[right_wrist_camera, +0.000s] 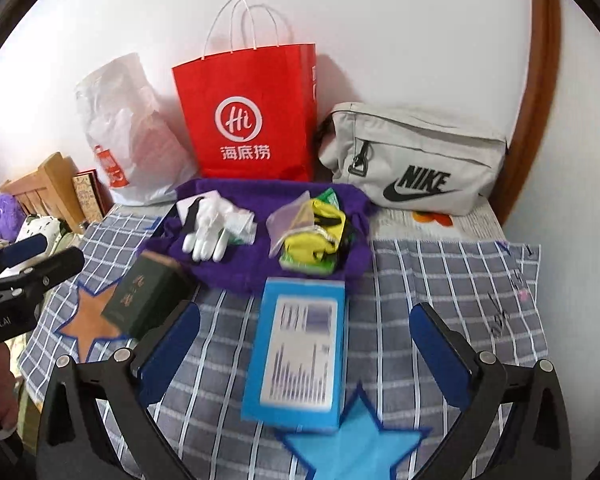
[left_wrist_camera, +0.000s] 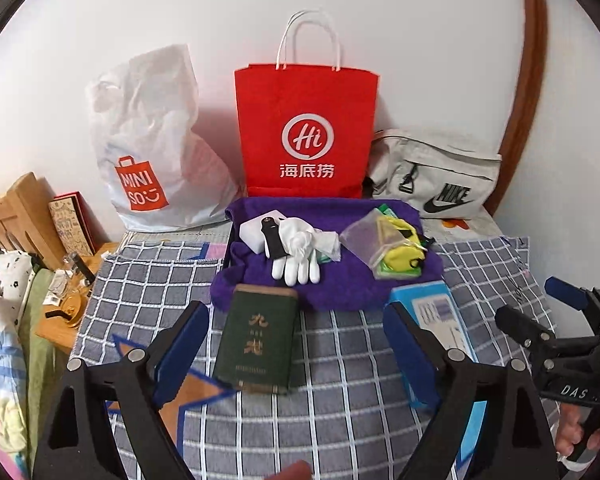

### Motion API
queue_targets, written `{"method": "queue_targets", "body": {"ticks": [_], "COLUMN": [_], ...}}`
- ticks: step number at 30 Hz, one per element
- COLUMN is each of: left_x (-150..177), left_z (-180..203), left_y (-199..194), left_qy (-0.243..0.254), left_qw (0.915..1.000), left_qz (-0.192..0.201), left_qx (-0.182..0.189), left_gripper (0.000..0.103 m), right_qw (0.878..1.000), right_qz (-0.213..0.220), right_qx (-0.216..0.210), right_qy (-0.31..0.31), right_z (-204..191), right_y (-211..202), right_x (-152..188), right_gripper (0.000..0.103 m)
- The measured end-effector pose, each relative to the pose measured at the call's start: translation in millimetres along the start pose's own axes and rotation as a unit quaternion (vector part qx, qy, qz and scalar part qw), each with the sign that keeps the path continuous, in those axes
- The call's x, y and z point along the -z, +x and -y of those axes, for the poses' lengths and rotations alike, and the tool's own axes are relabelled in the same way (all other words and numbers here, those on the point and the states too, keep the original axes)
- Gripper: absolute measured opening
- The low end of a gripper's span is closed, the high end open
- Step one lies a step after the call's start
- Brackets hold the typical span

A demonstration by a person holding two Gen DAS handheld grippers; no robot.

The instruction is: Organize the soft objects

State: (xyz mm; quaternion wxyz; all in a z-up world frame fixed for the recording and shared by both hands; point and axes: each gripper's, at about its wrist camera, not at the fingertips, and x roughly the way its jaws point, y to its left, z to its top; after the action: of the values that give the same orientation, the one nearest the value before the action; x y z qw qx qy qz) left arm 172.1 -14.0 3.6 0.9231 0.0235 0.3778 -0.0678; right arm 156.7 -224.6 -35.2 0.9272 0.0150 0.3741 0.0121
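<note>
Left gripper and right gripper: both standing spread wide, gripping nothing. Green box and blue box are lying on the checked cloth; white glove is resting on the purple towel.

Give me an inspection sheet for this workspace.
Surface: checked cloth with orange star and blue star marks.
Job's things: purple towel carrying white gloves and a yellow pouch.
Clutter: green box, blue box.
Grippers: left gripper and right gripper, jaws open, nothing held.
Cables: nothing seen.
Surroundings: red paper bag, white plastic bag, grey Nike bag against the wall.
</note>
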Motion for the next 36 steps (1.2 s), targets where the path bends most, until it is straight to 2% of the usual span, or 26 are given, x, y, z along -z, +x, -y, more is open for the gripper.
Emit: {"method": "queue_targets", "body": {"ticks": [3, 9, 18, 22, 36], "left_x": [14.3, 43.0, 71.8, 80.4, 93.0], "left_z": [5.4, 10.9, 17.7, 19.9, 23.0], "left_y": [-21.6, -49.0, -80.1, -89.1, -100.0], "left_qy": [0.006, 0.003, -0.003, 0.001, -0.002], "left_qw": [0.9999, 0.9996, 0.9991, 0.9985, 0.9985], "left_qz": [0.011, 0.026, 0.041, 0.045, 0.049], "left_qx": [-0.008, -0.011, -0.011, -0.03, -0.024], "left_gripper": [0.095, 0.095, 0.095, 0.095, 0.095], "right_qw": [1.0, 0.999, 0.999, 0.999, 0.999], "right_qz": [0.005, 0.025, 0.041, 0.043, 0.05], "right_qx": [0.002, 0.019, 0.021, 0.018, 0.015], "right_qy": [0.006, 0.012, 0.016, 0.018, 0.015], "right_z": [-1.8, -3.7, -4.7, -6.1, -9.4], "right_y": [-19.4, -60.6, -99.7, -109.0, -119.3], "right_x": [16.9, 47.0, 81.1, 90.3, 98.8], "right_gripper": [0.103, 0.103, 0.103, 0.103, 0.103]}}
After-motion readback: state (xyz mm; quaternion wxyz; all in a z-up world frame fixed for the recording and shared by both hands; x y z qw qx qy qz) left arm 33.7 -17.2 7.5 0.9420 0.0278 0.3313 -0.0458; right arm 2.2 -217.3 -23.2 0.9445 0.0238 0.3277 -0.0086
